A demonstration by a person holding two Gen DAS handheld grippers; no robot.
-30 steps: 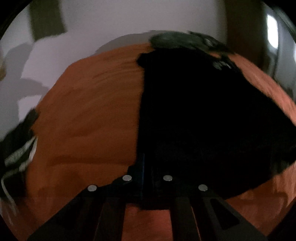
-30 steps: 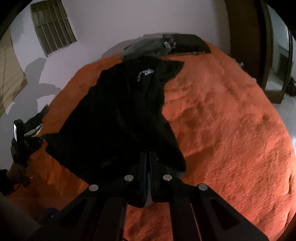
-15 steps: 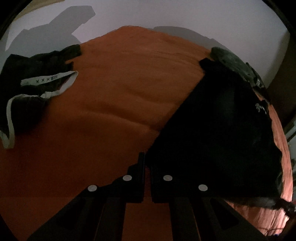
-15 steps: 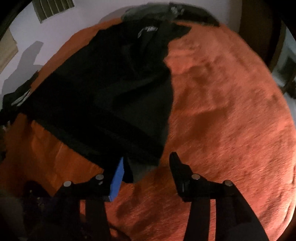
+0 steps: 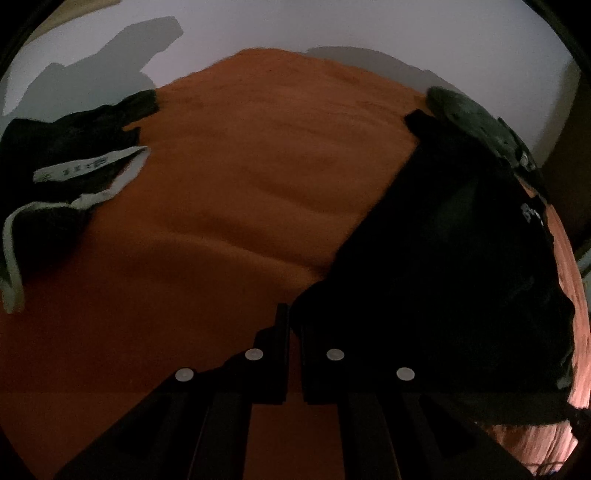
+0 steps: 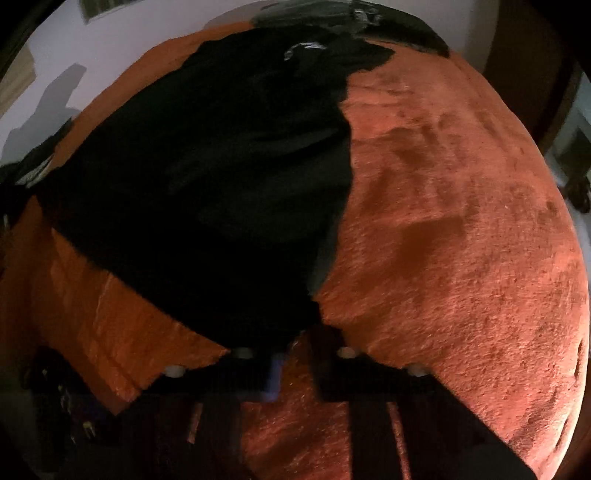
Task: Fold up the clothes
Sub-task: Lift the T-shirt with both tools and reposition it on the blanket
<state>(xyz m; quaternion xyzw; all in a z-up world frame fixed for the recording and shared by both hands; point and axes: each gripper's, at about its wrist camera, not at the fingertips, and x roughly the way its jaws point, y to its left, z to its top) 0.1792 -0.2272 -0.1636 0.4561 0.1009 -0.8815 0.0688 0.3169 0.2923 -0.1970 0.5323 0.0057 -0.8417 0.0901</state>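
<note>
On the orange bedspread, left wrist view first. My left gripper has its jaws drawn narrow, nipping the near corner of the black garment. From that corner the garment's left edge runs straight and taut toward the far side of the bedspread, where it meets a grey-green piece of clothing at the bedspread's far rim. Bedspread to the left of that edge lies bare, with shallow ripples: plenty of room to swing. Further left, at the bedspread's rim, a second dark garment with a white printed band sits bunched, well apart from the black one. Pale wall behind.

Right wrist view. Black garment spreads over the left and middle of the bedspread, small white logo near its far end. Its right edge wanders, with a notch and a grey lining showing near the bottom. My right gripper stands parted to a moderate gap at the garment's near hem; left finger under or against the cloth, I cannot tell which, and nothing is pinched. Bedspread right of the garment is open all the way to its rim. Picture slightly blurred.
</note>
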